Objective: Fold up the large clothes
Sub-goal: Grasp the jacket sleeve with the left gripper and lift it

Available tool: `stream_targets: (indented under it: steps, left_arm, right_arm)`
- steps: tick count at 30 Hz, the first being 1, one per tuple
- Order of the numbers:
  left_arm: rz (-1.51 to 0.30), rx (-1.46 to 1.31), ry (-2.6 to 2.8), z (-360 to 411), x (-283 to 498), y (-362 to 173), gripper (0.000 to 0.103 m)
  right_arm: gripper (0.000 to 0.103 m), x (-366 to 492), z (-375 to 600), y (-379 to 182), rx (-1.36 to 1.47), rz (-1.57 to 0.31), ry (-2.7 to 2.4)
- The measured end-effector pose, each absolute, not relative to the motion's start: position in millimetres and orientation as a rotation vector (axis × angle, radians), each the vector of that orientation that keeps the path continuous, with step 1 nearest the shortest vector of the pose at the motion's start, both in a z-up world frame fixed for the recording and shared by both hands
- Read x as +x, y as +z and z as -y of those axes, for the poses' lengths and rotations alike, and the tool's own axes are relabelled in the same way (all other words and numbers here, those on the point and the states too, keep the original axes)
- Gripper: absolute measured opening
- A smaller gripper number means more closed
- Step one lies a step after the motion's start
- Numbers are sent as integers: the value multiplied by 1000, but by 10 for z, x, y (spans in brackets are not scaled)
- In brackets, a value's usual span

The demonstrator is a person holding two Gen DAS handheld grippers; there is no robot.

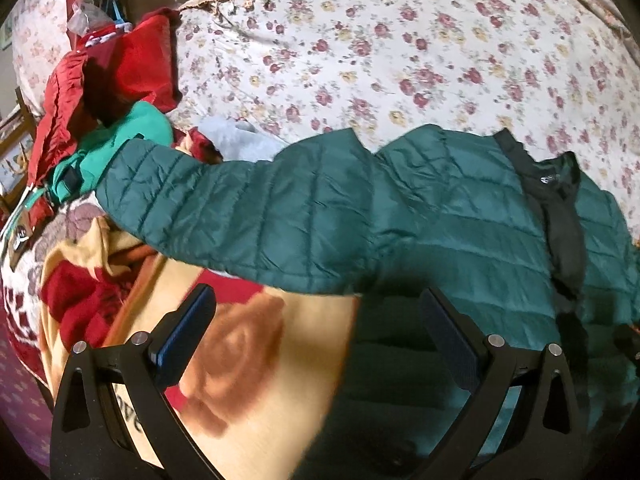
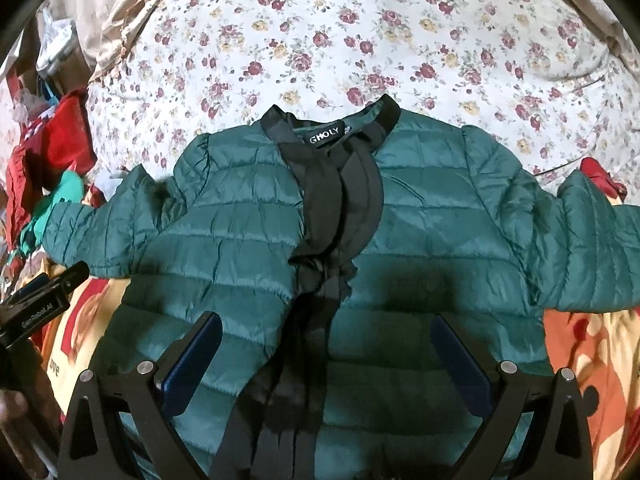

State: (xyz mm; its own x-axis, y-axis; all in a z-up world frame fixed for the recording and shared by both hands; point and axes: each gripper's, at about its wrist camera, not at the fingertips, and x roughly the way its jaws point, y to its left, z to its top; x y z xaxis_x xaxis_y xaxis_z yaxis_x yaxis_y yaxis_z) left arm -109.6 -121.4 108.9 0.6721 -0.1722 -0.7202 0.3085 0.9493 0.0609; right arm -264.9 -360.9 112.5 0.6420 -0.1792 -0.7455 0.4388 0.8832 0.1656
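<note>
A dark green quilted jacket [image 2: 248, 232] with a black collar and front trim lies flat on the bed, front up, both sleeves spread out. In the left wrist view the jacket [image 1: 440, 216] shows with its left sleeve [image 1: 224, 208] stretched to the left. My left gripper [image 1: 316, 312] is open and empty, just below the sleeve and left side of the body. My right gripper [image 2: 328, 340] is open and empty above the jacket's lower front. The left gripper also shows at the left edge of the right wrist view [image 2: 44, 296].
The bed has a floral sheet [image 2: 360, 40] and a yellow and red patterned blanket [image 1: 248, 380] under the jacket's lower part. Red and bright green clothes [image 1: 120, 92] are piled at the left. A red item [image 2: 600, 180] lies by the right sleeve.
</note>
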Motion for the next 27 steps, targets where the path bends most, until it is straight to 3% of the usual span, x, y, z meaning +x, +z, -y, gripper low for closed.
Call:
stream_targets:
  steps: [27]
  left_arm:
    - [-815,182,-63,596,-18,792,102]
  right_arm:
    - [103,-2032,3854,659,390,-858,-343]
